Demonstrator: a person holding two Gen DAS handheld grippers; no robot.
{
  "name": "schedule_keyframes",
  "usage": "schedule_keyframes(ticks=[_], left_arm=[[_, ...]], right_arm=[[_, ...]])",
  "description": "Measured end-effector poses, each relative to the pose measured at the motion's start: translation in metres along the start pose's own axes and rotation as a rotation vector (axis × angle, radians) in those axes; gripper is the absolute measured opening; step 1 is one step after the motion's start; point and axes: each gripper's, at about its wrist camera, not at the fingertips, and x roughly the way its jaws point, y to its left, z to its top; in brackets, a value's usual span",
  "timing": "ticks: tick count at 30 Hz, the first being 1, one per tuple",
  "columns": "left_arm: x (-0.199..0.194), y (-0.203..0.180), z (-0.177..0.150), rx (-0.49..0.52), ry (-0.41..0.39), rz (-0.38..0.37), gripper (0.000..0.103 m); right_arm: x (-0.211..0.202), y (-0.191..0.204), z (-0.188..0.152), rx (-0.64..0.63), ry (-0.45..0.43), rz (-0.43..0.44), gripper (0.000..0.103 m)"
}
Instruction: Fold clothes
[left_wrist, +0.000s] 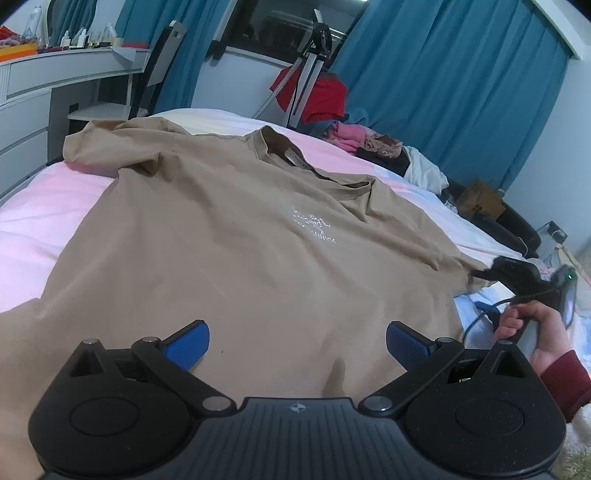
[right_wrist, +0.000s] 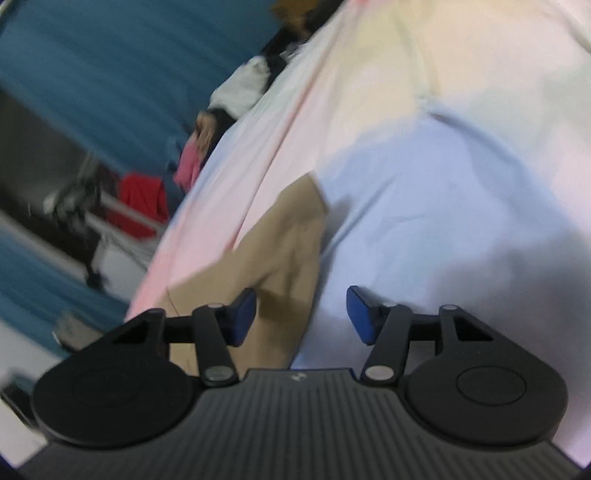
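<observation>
A tan T-shirt (left_wrist: 236, 229) with a small white print lies spread face up on the bed (left_wrist: 44, 206), collar at the far side. My left gripper (left_wrist: 297, 345) is open and empty just above the shirt's near hem. My right gripper (right_wrist: 301, 314) is open, hovering over the edge of the shirt's sleeve (right_wrist: 288, 240); the left pad is over the tan cloth, the right pad over the sheet. In the left wrist view the right gripper (left_wrist: 517, 273) sits at the shirt's right sleeve, held by a hand in a dark red cuff. The right wrist view is blurred.
A heap of other clothes (left_wrist: 373, 144) lies at the bed's far right corner. A tripod (left_wrist: 310, 66) with red cloth stands behind the bed before blue curtains (left_wrist: 443, 92). A white dresser (left_wrist: 33, 96) and chair stand at the left. A cardboard box (left_wrist: 480, 201) sits by the right.
</observation>
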Motion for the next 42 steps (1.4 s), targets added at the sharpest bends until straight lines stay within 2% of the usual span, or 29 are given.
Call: schedule_keyframes(ticks=[3, 4, 5, 6, 10, 16, 22, 24, 25, 26, 27, 28, 29, 33, 37, 42], left_arm=[[0.004, 0.0, -0.001, -0.004, 0.01, -0.001, 0.103], [0.005, 0.0, -0.001, -0.006, 0.013, 0.002, 0.103], [0.007, 0.001, -0.001, -0.01, 0.018, 0.004, 0.103], [0.009, 0.002, -0.001, -0.017, 0.024, 0.003, 0.103], [0.015, 0.002, 0.001, -0.025, 0.034, -0.001, 0.103], [0.014, 0.004, 0.004, -0.037, 0.027, -0.014, 0.103], [0.001, 0.004, 0.006, -0.05, 0.005, -0.029, 0.103], [-0.003, 0.003, 0.007, -0.048, 0.0, -0.031, 0.103], [-0.004, 0.003, 0.007, -0.048, -0.002, -0.03, 0.103], [-0.005, 0.003, 0.006, -0.048, -0.005, -0.028, 0.103], [-0.006, 0.003, 0.006, -0.049, -0.007, -0.027, 0.103], [-0.007, 0.003, 0.006, -0.05, -0.008, -0.025, 0.103], [-0.007, 0.003, 0.006, -0.051, -0.008, -0.023, 0.103], [-0.008, 0.004, 0.005, -0.058, -0.008, -0.018, 0.103], [-0.001, 0.007, 0.007, -0.062, -0.005, -0.007, 0.103], [0.013, 0.012, 0.011, -0.059, -0.002, 0.001, 0.103]], right_arm=[[0.016, 0.007, 0.001, -0.078, -0.006, 0.034, 0.056], [0.02, 0.009, 0.0, -0.099, -0.009, 0.043, 0.046], [0.023, 0.009, 0.0, -0.107, -0.005, 0.045, 0.025], [0.024, 0.009, -0.001, -0.109, 0.001, 0.044, 0.017], [0.017, 0.013, 0.001, -0.074, 0.011, 0.028, 0.012], [-0.034, 0.03, 0.002, -0.035, 0.01, 0.022, 0.011], [-0.071, 0.02, 0.003, 0.063, -0.018, 0.092, 0.014], [-0.072, 0.011, -0.004, 0.082, 0.006, 0.086, 0.016], [-0.069, 0.006, -0.008, 0.1, 0.031, 0.079, 0.021], [-0.065, 0.001, -0.012, 0.125, 0.062, 0.075, 0.035], [-0.06, -0.004, -0.016, 0.154, 0.087, 0.085, 0.043], [-0.055, -0.009, -0.021, 0.185, 0.108, 0.101, 0.059], [-0.051, -0.012, -0.026, 0.212, 0.122, 0.117, 0.064], [-0.033, -0.013, -0.037, 0.237, 0.079, 0.17, 0.067], [-0.007, 0.003, -0.034, 0.146, -0.025, 0.163, 0.067], [0.022, 0.029, -0.023, -0.033, -0.123, 0.119, 0.068]])
